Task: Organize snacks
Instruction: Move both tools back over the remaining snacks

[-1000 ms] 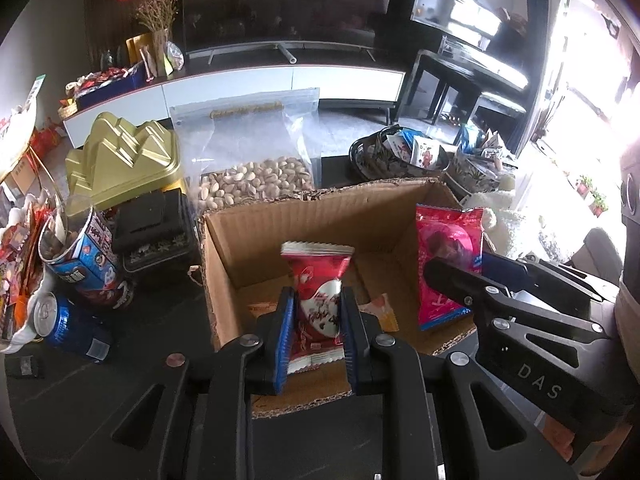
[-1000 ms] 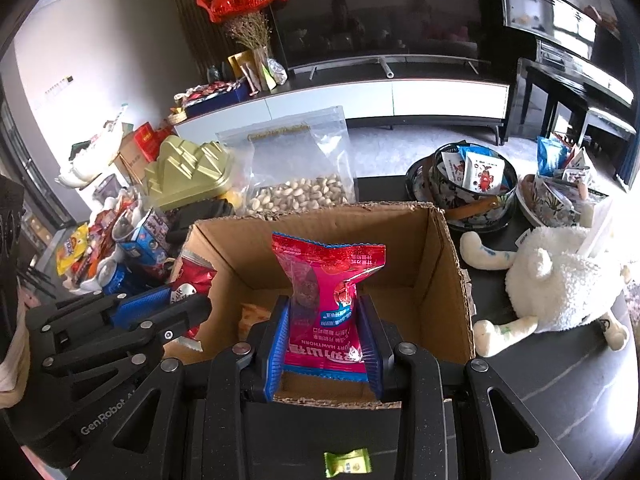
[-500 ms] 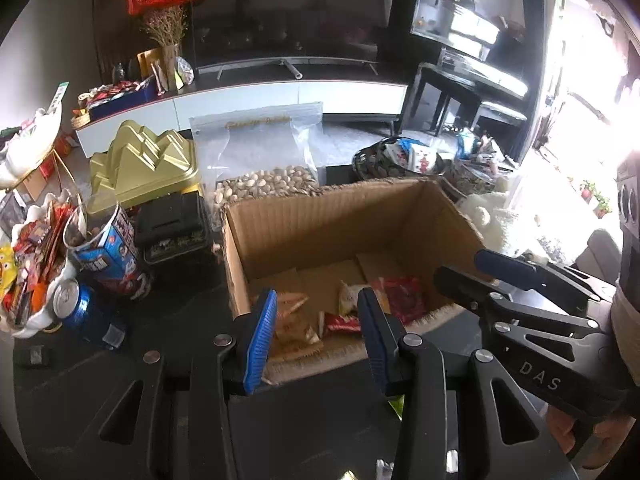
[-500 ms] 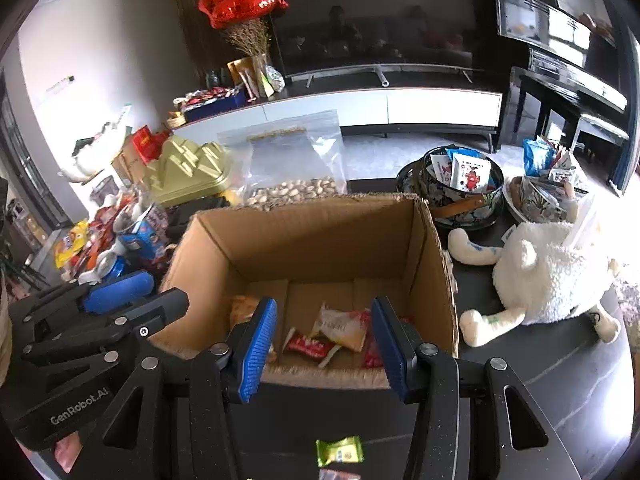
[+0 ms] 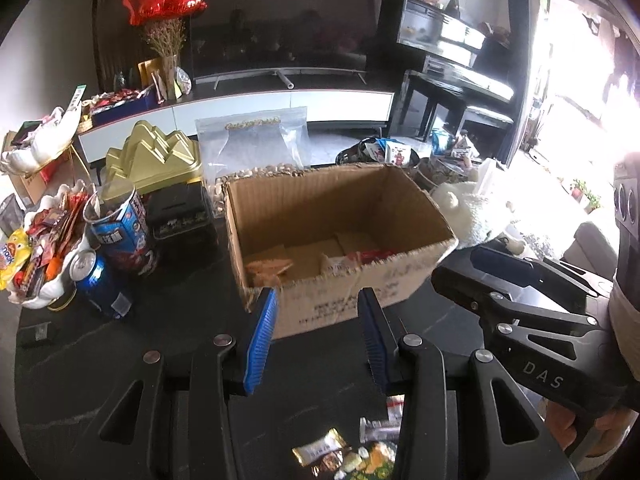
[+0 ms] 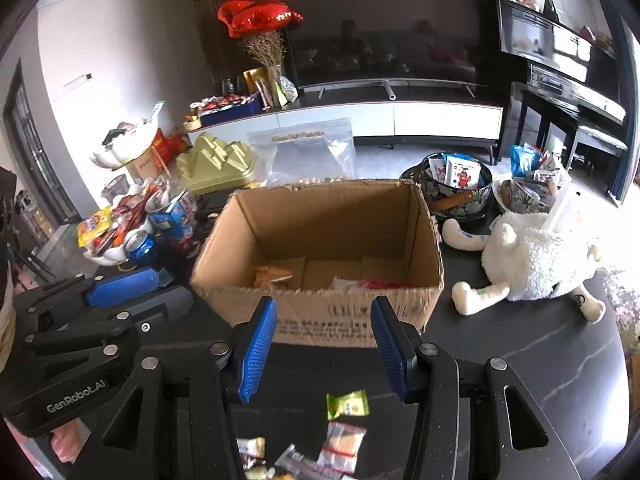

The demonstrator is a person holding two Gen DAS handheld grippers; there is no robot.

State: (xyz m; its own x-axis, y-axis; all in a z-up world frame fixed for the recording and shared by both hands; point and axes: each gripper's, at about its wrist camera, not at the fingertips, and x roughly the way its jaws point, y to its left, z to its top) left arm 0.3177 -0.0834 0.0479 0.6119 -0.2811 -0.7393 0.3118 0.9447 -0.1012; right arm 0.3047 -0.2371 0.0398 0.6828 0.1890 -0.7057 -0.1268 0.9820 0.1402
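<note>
An open cardboard box [image 5: 320,208] [image 6: 320,220] stands on the dark table. In its bottom lie an orange packet [image 5: 268,268] [image 6: 274,276] and a red packet [image 5: 368,256] [image 6: 380,284]. My left gripper [image 5: 318,294] [image 6: 168,288] is open in front of the box's near wall, with nothing between its blue pads. My right gripper [image 6: 324,302] [image 5: 456,268] is open beside it, likewise holding nothing. Near me, below the fingers, lie loose snacks [image 5: 320,452], among them a green packet [image 6: 347,405] and a clear packet [image 6: 342,446].
Left of the box stand a blue can [image 5: 96,280], a snack tube [image 5: 120,224], a black tin [image 5: 180,212], a gold tin [image 5: 156,160] and a white bowl of snacks [image 5: 40,248]. A pistachio bag [image 5: 256,148] leans behind. A plush sheep [image 6: 532,264] and a bowl of packets [image 6: 456,188] sit right.
Both grippers let go of their packets, the red one left and the pink one right, which now lie in the box. Both opened and drew back from the box towards the near edge.
</note>
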